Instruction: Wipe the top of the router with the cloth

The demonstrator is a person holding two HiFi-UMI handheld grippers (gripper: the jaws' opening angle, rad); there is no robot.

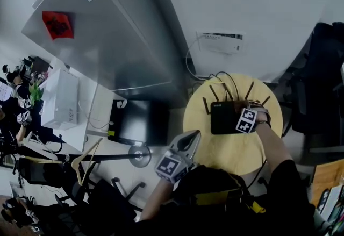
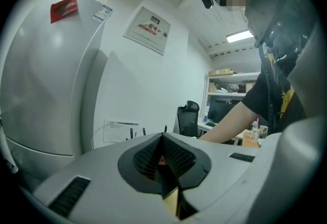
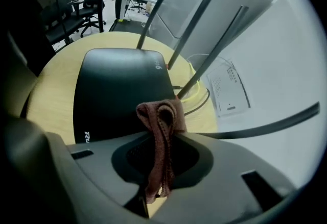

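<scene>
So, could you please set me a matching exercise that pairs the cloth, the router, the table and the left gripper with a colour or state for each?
Things:
1. cloth
2. router
3. table
4. left gripper

Colours or states:
A. round, pale wood
B. jaws together, nothing held
C. black, lying flat on the table
D. reddish-brown, pinched in the right gripper

Pairs: 1-D, 2-C, 3-A, 4-B

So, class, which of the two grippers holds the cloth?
The right gripper: its jaws pinch a reddish-brown fabric cloth, while the left gripper has its jaws shut and empty.
</scene>
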